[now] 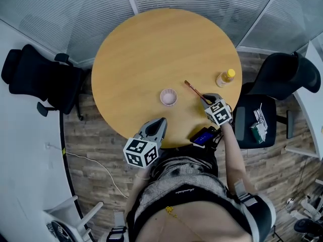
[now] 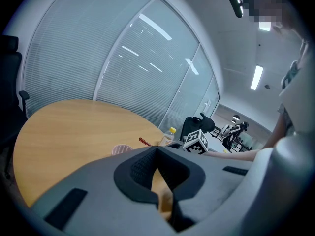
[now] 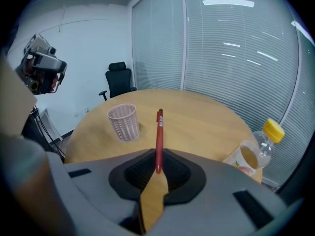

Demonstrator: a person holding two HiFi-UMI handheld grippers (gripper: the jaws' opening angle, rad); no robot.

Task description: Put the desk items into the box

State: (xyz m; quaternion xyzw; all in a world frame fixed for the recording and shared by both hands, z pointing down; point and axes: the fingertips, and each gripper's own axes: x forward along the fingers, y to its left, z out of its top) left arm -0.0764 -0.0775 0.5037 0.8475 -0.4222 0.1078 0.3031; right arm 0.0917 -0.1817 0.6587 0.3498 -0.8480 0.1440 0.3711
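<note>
A red pen [image 1: 193,90] sticks out forward from my right gripper [image 1: 206,101], which is shut on its rear end above the round wooden table [image 1: 146,49]. In the right gripper view the pen [image 3: 159,136] points up and away from the gripper [image 3: 157,168], its tip in the air. A small pink mesh cup [image 1: 168,97] stands upright left of the pen, and again at left in the right gripper view [image 3: 123,122]. My left gripper [image 1: 160,121] hovers at the table's near edge, shut with nothing in it [image 2: 156,149].
A small bottle with a yellow cap [image 1: 225,77] stands near the table's right edge, right of the pen [image 3: 256,151]. One black office chair [image 1: 40,79] is at the left, another [image 1: 272,100] at the right with small items on its seat. Glass walls curve behind the table.
</note>
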